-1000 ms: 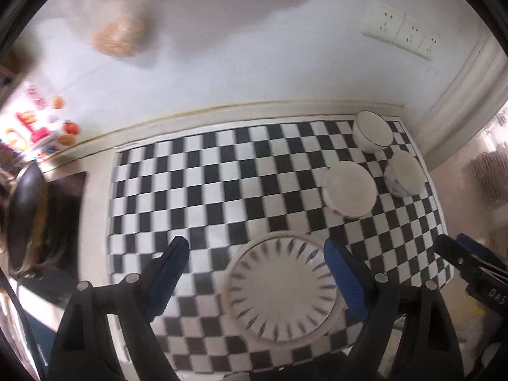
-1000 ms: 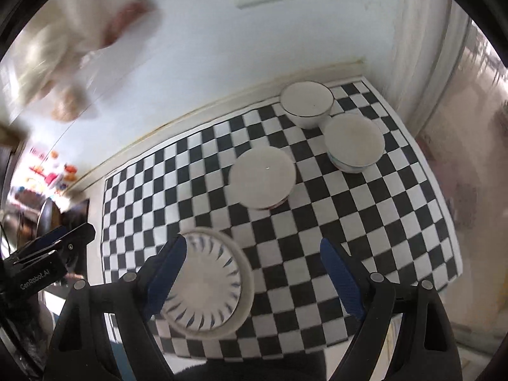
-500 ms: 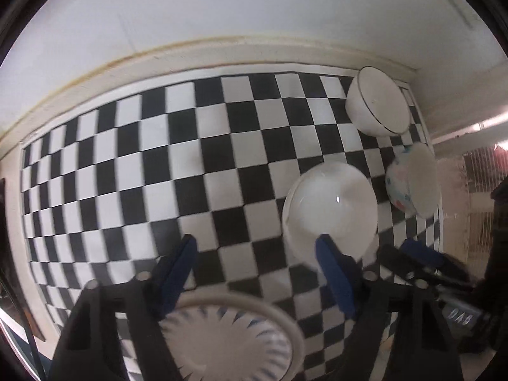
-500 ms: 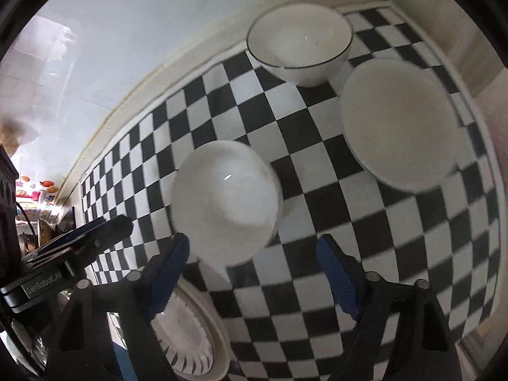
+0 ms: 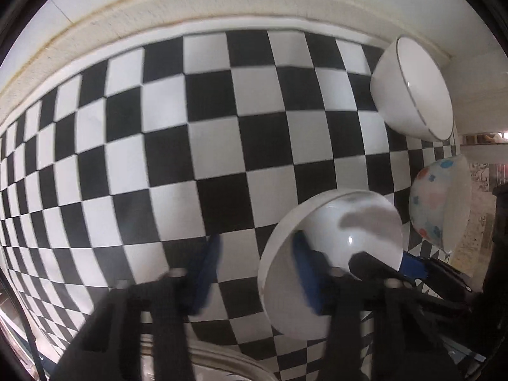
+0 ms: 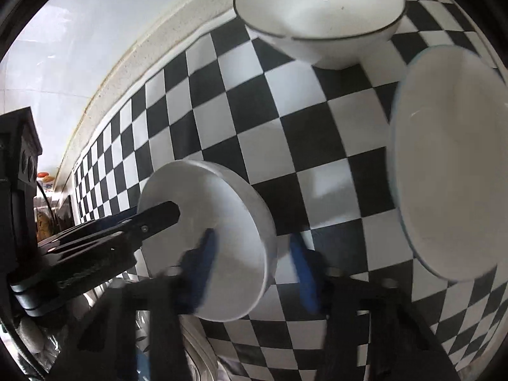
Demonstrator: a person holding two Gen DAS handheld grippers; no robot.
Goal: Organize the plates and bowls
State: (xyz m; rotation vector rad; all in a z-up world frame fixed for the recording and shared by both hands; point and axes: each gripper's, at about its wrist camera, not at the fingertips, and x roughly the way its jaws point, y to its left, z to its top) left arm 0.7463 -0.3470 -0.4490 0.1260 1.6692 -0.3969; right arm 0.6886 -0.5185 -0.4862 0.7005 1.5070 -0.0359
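Observation:
A plain white bowl sits on the checkered cloth between both grippers. My left gripper is open and straddles its left rim, one blue finger inside the bowl. My right gripper is open and straddles its right rim, one finger inside. A black-rimmed white bowl stands at the back. A floral bowl stands to the right. The striped plate's rim shows at the bottom edge.
The checkered cloth ends at a cream ledge and white wall behind. The cloth's right edge runs just past the floral bowl. A dark stove area lies far left.
Both grippers have moved forward and down over the plain white bowl, closing in from either side. Their jaws have narrowed around its rim. The striped plate has slipped to the bottom edge.

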